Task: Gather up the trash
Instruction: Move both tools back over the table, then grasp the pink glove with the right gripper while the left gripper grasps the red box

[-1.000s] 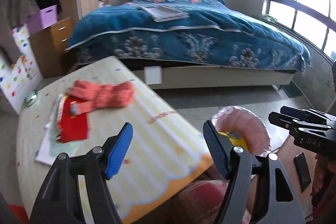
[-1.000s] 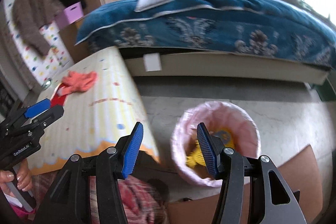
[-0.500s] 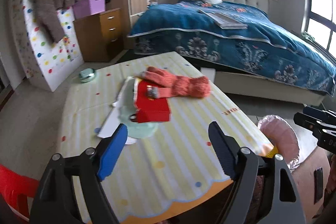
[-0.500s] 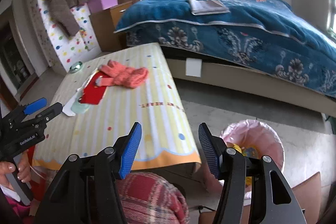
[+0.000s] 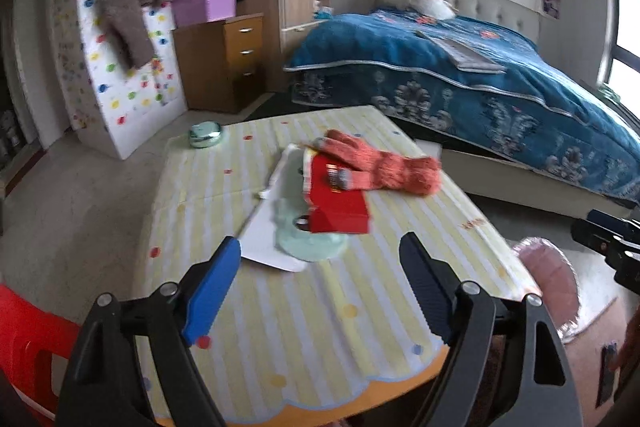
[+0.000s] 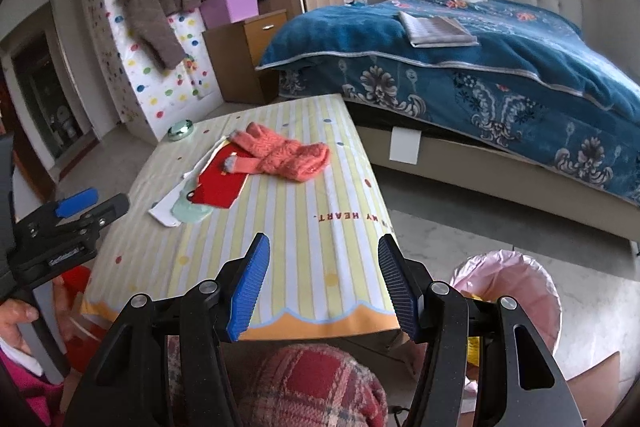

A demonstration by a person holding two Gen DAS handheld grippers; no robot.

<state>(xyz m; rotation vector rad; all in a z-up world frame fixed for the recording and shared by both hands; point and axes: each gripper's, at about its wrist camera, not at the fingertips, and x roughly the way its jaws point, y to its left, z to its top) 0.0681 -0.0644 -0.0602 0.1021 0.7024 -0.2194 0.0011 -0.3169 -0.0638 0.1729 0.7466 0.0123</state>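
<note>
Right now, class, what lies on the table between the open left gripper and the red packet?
In the left wrist view, a white paper sheet and a pale green piece lie between the left gripper and the red packet; otherwise bare striped tablecloth.

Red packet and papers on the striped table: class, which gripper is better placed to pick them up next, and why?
Left. The open left gripper faces the red packet and white paper; the right gripper, also open, sits nearer the pink-lined bin.

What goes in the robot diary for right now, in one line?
left gripper: open, empty | right gripper: open, empty | orange glove, red packet: on table | pink bin: on floor
</note>
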